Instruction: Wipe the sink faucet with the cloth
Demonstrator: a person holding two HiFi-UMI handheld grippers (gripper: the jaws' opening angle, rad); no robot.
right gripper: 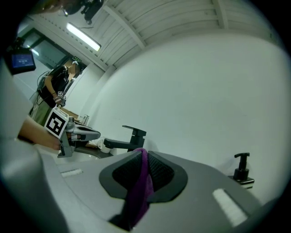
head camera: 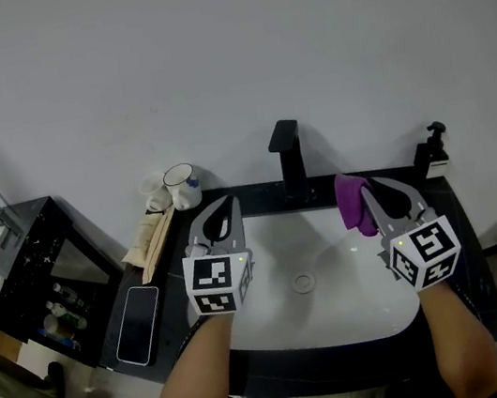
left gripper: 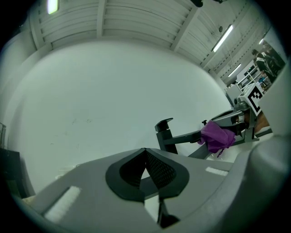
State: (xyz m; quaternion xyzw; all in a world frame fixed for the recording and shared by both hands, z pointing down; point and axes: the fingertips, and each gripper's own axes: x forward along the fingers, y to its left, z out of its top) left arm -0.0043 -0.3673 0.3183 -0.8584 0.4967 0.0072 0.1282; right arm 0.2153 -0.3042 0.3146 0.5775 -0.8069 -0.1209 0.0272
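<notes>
A black faucet [head camera: 289,161] [left gripper: 167,135] [right gripper: 127,140] stands upright at the back of the white sink [head camera: 342,296]. A purple cloth [head camera: 355,202] [left gripper: 217,137] [right gripper: 140,187] hangs from my right gripper [head camera: 368,189] [right gripper: 144,154], whose jaws are shut on it, just right of the faucet and a little apart from it. Over the sink's left rim hovers my left gripper [head camera: 230,205] [left gripper: 145,157], shut with nothing between its jaws, left of the faucet.
A black soap pump bottle [head camera: 430,151] [right gripper: 241,169] stands at the counter's back right. Cups [head camera: 175,188] and a paper packet [head camera: 149,236] sit at the back left, a phone [head camera: 138,324] on the left counter. A dark side cabinet [head camera: 31,270] is farther left.
</notes>
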